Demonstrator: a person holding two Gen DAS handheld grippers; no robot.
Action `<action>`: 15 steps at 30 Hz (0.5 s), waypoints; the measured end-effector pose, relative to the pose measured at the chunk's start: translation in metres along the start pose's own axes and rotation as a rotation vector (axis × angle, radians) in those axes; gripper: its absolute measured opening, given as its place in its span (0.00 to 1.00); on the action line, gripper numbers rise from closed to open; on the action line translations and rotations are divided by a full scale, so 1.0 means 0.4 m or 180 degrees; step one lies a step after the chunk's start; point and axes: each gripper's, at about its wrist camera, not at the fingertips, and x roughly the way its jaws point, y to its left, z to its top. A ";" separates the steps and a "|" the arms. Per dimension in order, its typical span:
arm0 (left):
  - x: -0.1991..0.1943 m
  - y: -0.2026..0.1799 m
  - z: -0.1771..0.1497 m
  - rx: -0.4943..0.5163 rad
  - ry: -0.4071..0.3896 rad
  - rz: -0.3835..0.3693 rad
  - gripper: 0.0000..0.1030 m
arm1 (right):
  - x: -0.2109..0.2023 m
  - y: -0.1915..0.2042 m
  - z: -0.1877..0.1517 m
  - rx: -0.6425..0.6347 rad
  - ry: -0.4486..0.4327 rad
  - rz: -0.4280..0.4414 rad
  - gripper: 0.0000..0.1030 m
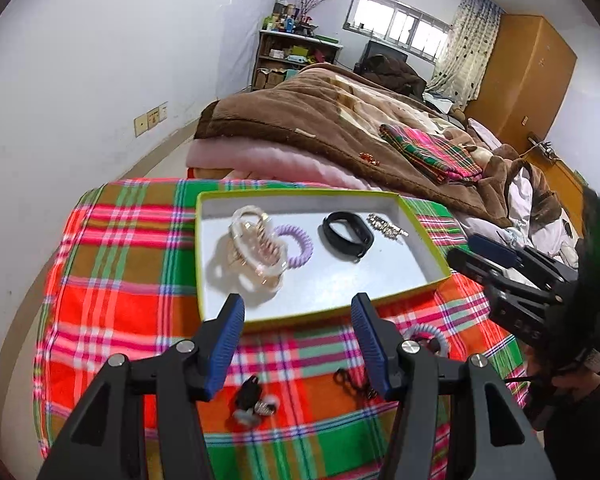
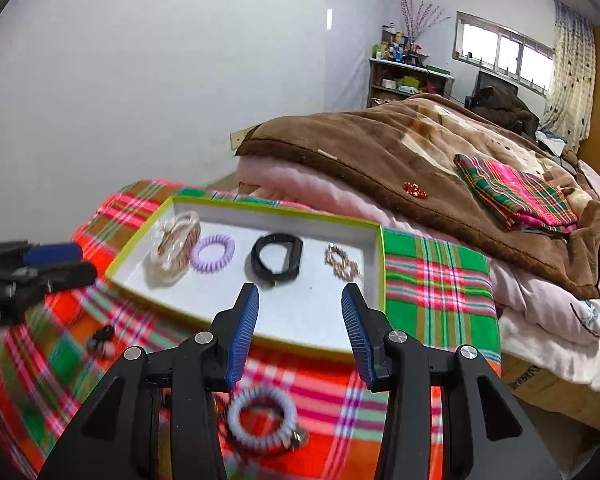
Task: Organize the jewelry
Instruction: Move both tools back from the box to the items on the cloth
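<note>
Four things already lie in a row in the tray (image 2: 374,264): a clear clip (image 2: 176,246) at the left end, then a purple coil (image 2: 213,253), a black band (image 2: 277,258) and a gold chain (image 2: 342,266) near the right wall. I think the job is about half done.

More things wait on the plaid counter (image 2: 436,280), between the tray's near edge and the counter's near edge: a pale coil (image 2: 262,416), a dark loop (image 1: 346,378) and a small dark clip (image 1: 250,402).

The left gripper (image 1: 298,344) has its jaws partly apart and holds nothing. The right gripper (image 2: 300,332) is the same: jaws partly apart, nothing held.

The near half of the tray floor is bare, so there is room to set things down. The tray walls are low. The counter's far edge sits close to a bed (image 2: 420,148), so room there is tight.
</note>
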 end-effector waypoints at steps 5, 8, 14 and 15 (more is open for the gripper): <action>-0.019 0.049 -0.043 -0.0178 -0.0008 0.0003 0.56 | -0.004 -0.016 -0.055 0.0024 0.0136 0.0163 0.43; -0.020 0.081 -0.072 -0.0282 0.0014 0.0034 0.56 | 0.008 -0.018 -0.086 0.0004 0.0256 0.0210 0.43; -0.021 0.139 -0.133 -0.0484 0.0089 0.0021 0.56 | 0.032 -0.023 -0.124 0.0093 0.0419 0.0320 0.43; -0.020 0.148 -0.142 -0.0520 0.0101 0.0023 0.56 | 0.039 -0.022 -0.128 0.0115 0.0460 0.0349 0.43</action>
